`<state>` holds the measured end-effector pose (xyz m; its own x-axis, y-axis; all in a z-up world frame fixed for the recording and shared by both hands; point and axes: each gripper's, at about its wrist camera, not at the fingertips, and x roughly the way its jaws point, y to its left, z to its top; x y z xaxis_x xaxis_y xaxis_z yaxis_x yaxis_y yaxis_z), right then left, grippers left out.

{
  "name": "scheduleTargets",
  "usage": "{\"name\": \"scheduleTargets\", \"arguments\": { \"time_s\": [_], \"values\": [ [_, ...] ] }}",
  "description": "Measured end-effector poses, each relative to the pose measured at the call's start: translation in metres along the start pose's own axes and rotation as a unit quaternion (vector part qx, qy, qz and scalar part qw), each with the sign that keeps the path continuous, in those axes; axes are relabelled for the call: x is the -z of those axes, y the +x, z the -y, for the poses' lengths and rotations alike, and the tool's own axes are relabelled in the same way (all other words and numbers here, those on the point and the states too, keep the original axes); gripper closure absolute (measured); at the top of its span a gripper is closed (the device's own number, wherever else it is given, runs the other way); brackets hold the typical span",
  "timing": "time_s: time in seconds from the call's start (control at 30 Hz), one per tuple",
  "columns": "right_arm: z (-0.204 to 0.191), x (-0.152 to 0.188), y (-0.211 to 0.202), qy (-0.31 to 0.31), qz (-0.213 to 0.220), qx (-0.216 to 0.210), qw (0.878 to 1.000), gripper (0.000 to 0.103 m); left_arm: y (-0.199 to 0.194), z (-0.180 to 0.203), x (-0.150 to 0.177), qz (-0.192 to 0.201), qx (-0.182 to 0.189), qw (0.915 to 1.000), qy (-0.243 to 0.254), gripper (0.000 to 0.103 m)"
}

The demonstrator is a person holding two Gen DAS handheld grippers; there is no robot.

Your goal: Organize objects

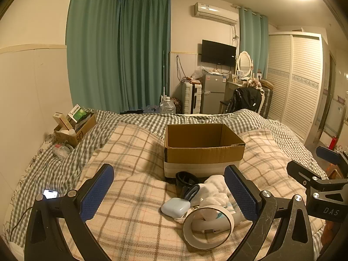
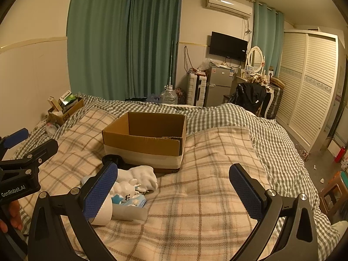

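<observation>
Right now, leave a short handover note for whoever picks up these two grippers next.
Left gripper: jaws wide open, holding nothing, above the pile.
Right gripper: jaws wide open, holding nothing, to the right of the pile.
Cardboard box sits open on the plaid blanket; nothing can be seen inside it.
Loose things lie just in front of it: tape roll, pale blue case, white socks, black cup, small white figure.
Done: nothing packed, as far as I can see.
Left: probably every item into the box.
</observation>
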<state>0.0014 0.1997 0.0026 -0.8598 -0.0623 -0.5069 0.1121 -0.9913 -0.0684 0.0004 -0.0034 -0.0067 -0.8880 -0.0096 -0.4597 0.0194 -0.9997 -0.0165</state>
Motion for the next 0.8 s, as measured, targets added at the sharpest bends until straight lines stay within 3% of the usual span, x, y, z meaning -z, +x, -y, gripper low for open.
{"name": "scheduleTargets", "arguments": {
  "time_s": [0.8],
  "values": [
    [-0.011, -0.004, -0.007, -0.017, 0.001, -0.009, 1.0, 0.0, -0.002, -0.003, -0.003, -0.002, 0.011, 0.9999, 0.002, 0.0]
  ]
}}
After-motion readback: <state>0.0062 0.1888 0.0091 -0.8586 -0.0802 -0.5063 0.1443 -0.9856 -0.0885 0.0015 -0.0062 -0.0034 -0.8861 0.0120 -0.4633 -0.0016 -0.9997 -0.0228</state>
